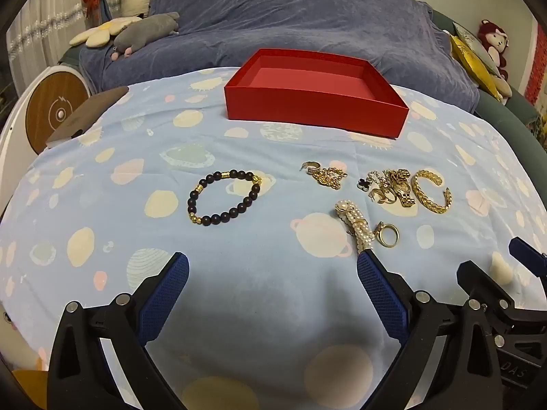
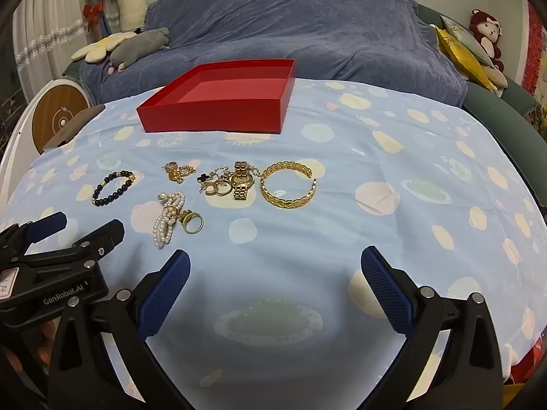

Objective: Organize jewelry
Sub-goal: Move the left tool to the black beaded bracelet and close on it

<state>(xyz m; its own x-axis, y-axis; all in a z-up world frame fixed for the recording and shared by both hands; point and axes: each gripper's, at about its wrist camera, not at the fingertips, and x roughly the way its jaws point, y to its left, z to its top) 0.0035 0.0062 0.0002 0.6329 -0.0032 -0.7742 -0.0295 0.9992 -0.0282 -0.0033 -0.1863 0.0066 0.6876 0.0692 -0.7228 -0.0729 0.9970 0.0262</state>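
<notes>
An open, empty red box point(image 1: 318, 102) point(image 2: 218, 109) stands at the far side of the table. In front of it lie a dark bead bracelet point(image 1: 224, 198) point(image 2: 112, 188), a pearl bracelet point(image 1: 357, 225) point(image 2: 167, 220), a gold ring point(image 1: 389, 235) point(image 2: 194, 222), a gold cuff bangle point(image 1: 431, 191) point(image 2: 289, 184), a gold watch point(image 2: 242, 180) among small rings and charms point(image 1: 388, 186), and a small gold chain pile point(image 1: 324, 176) point(image 2: 177, 171). My left gripper point(image 1: 272, 266) is open and empty, near the pearl bracelet. My right gripper point(image 2: 275, 266) is open and empty, short of the jewelry.
The table wears a light blue cloth with planet prints point(image 1: 136, 177) point(image 2: 410, 171). A blue-covered sofa point(image 1: 290, 17) with plush toys stands behind. A round wooden disc point(image 1: 56, 112) stands at the left. The right gripper shows at the left view's right edge point(image 1: 495, 290).
</notes>
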